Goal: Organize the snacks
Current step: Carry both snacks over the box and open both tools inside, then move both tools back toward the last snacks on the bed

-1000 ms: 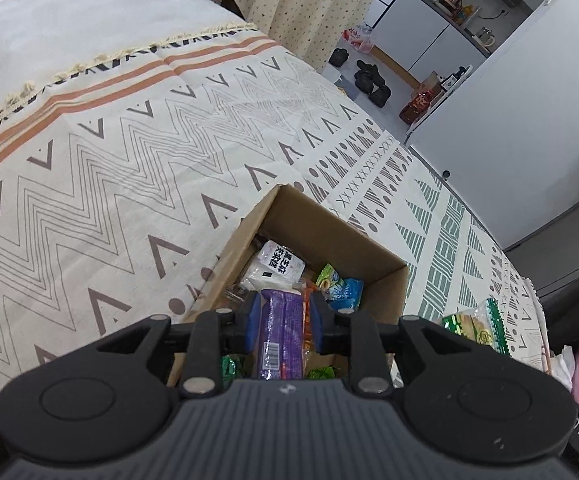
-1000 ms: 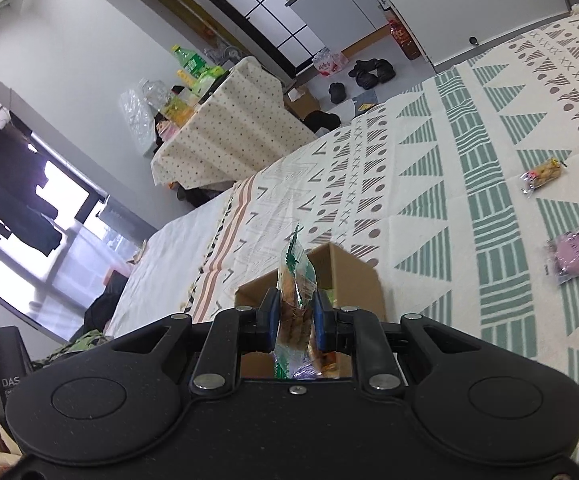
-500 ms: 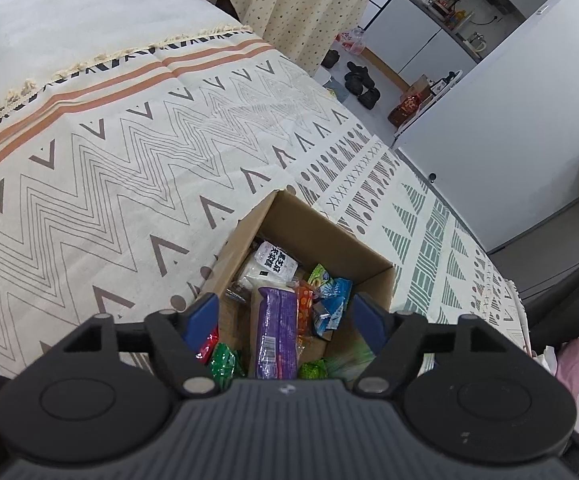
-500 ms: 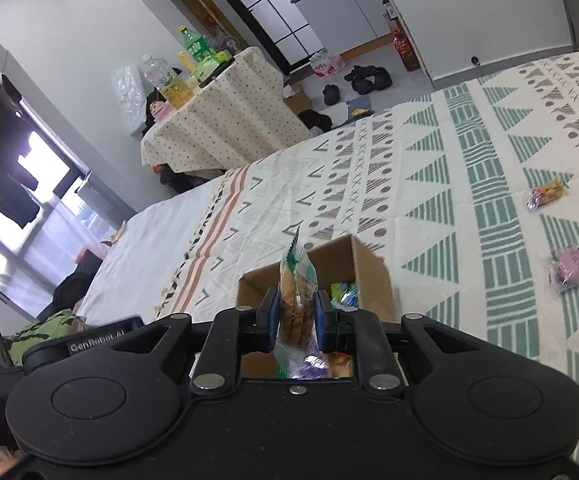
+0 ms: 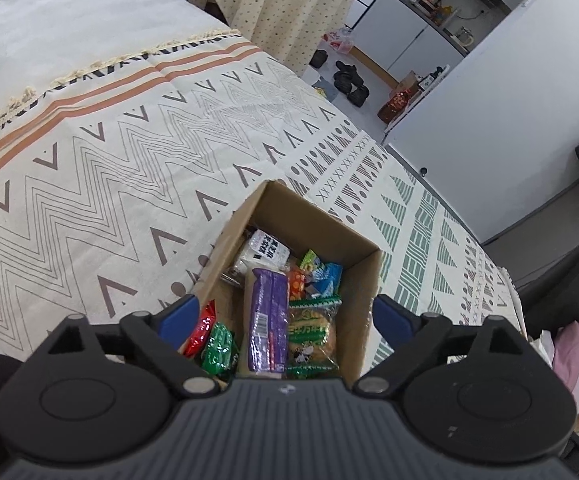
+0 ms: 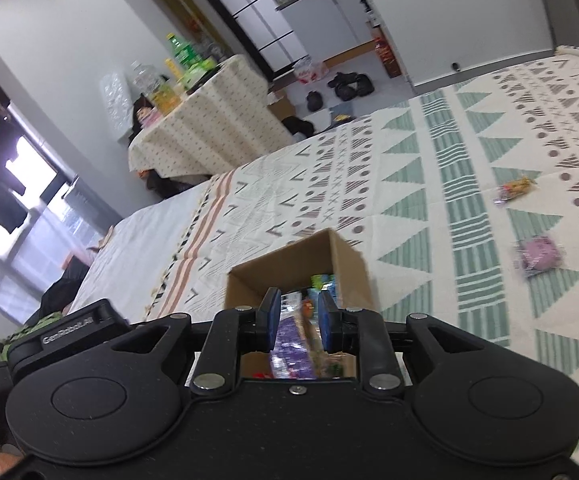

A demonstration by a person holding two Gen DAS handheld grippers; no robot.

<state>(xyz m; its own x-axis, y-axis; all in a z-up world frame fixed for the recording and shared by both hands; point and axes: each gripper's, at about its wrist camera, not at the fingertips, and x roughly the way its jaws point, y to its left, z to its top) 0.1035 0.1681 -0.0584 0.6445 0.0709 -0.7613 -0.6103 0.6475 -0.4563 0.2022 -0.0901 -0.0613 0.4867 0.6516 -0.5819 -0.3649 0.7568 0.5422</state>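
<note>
An open cardboard box [image 5: 313,226] stands on the patterned bedspread and holds several snack packs. A long purple pack [image 5: 265,312] lies loose in its middle, with a green-edged biscuit pack [image 5: 311,332] right beside it. My left gripper [image 5: 285,314] hovers above the box, its jaws opening wide with nothing gripped. In the right wrist view my right gripper [image 6: 298,314] hangs over the same box [image 6: 289,268]. Its jaws are opening a little and nothing sits between the pads.
Two loose snacks lie on the bedspread right of the box: a purple pack [image 6: 539,256] and an orange-yellow one [image 6: 515,190]. Past the bed's edge are a table under a dotted cloth [image 6: 201,128], shoes [image 6: 349,84] on the floor and white cabinets [image 5: 501,92].
The left gripper let go of the purple pack, which now lies in the box, and spread wide. The right gripper released the biscuit pack into the box. Both rose a little.
</note>
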